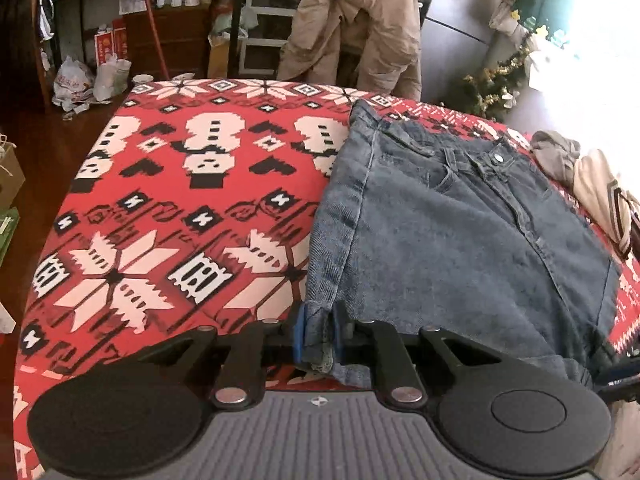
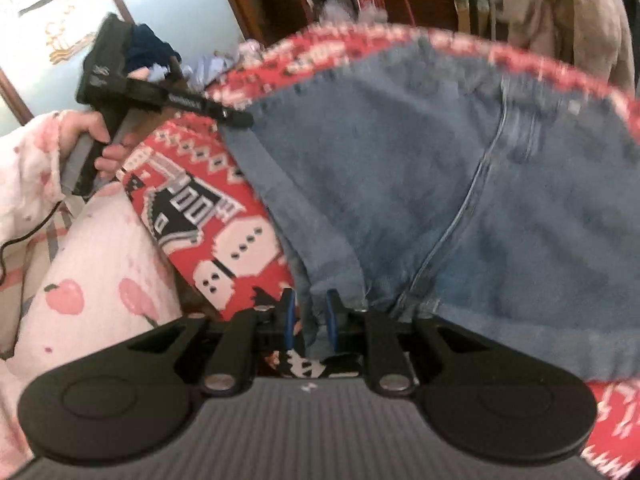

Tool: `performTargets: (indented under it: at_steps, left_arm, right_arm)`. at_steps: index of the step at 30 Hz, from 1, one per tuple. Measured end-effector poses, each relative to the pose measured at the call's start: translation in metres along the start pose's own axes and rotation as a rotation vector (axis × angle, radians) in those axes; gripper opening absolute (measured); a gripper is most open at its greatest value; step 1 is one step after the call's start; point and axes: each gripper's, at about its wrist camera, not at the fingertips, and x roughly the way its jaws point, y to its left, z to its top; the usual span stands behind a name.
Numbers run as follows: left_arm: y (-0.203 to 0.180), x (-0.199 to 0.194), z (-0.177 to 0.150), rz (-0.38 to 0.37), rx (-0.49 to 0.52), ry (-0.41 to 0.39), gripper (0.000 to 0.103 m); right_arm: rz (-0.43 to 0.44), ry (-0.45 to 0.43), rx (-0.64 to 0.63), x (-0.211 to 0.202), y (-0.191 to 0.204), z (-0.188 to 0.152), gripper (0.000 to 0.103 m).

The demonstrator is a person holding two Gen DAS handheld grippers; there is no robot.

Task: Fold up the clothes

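Folded blue jeans (image 1: 460,240) lie on a table under a red, white and black patterned cloth (image 1: 180,200), waistband and button at the far side. My left gripper (image 1: 319,332) is shut on the near left hem corner, with denim pinched between its blue pads. In the right wrist view the jeans (image 2: 440,180) look blurred. There my right gripper (image 2: 310,320) is shut on a fold of denim at the near edge. The left gripper (image 2: 240,118) also shows in that view, held by a hand at the jeans' left corner.
More clothes (image 1: 592,184) are piled at the table's right edge. A beige jacket (image 1: 356,28) hangs on a chair behind the table. The person's pink-printed sleeve (image 2: 80,280) is at the near left. Bags (image 1: 76,80) and shelves stand at the back left.
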Motion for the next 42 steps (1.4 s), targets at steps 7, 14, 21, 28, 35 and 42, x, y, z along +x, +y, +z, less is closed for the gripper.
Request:
performTargets:
  at_steps: [7,14,21,28,35,42]
  left_arm:
    - [0.0,0.0,0.002,0.018,0.019,0.002,0.013]
    - [0.002,-0.004,0.004,0.033,0.019,-0.001,0.012]
    - [0.005,-0.007,0.002,0.031,0.027,0.007,0.01]
    - [0.006,0.003,-0.003,0.04,0.004,0.028,0.01]
    - [0.003,0.001,-0.002,0.045,0.026,0.027,0.011]
    - [0.003,0.001,-0.004,0.044,0.014,0.017,0.011]
  right_arm:
    - [-0.076,0.054,-0.088,0.007,0.008,-0.007,0.026]
    - [-0.086,0.098,-0.156,0.022,0.018,-0.009,0.024]
    - [-0.039,0.123,-0.13,0.018,0.016,-0.01,0.0]
    - [-0.027,0.073,0.012,-0.003,0.0,-0.01,0.012]
    - [0.081,0.115,0.421,0.003,-0.041,-0.03,0.013]
    - [0.113,0.048,0.64,0.005,-0.055,-0.035,0.037]
